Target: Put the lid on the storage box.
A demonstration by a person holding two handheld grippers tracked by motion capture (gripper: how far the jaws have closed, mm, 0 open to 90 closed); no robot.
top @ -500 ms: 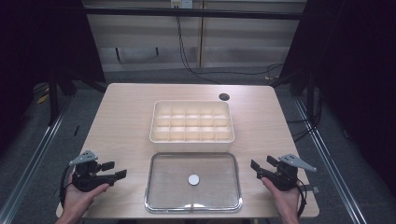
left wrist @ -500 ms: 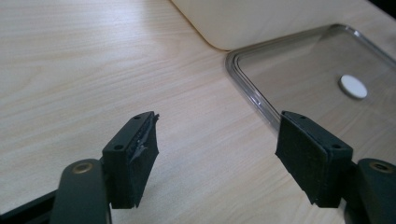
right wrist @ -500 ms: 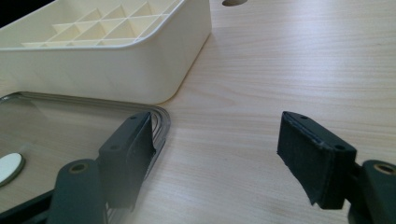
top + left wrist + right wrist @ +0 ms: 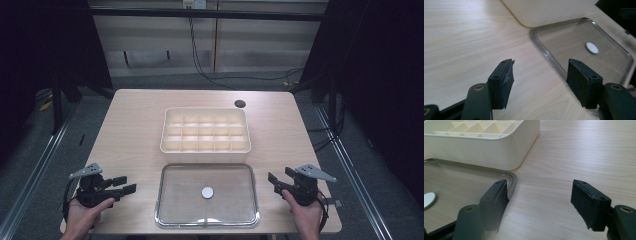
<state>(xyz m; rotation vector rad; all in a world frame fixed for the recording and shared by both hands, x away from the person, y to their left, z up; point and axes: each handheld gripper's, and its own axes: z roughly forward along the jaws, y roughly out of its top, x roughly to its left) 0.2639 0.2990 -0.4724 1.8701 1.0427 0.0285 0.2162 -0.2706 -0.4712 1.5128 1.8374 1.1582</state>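
At the near left corner of the table [image 4: 130, 120] the left gripper [image 4: 125, 186] lies low in the person's left hand [image 4: 85, 212], jaws spread apart and holding nothing, pointing right toward the lid [image 4: 175, 200]. In the left gripper view the lid's near-left rim runs between the two jaws and on past the right one, so its left short edge is just beside the fingertips.

The lid is a clear, rounded rectangle with a raised rim and a small white disc [image 4: 207, 192] at its centre. It lies flat on the near middle of the table, its long axis running left to right. Just beyond it, nearly touching its far edge, stands the cream box [image 4: 205, 147], open, split into small empty cells, with its long axis the same way.

At the near right, the right gripper [image 4: 276, 182] points left, jaws likewise wide and empty. In the right gripper view its left jaw overlaps the lid's corner.

Both grippers sit about equally near, one at each short end, so a two-handed lift by the end rims looks likely, followed by a carry away onto the box.
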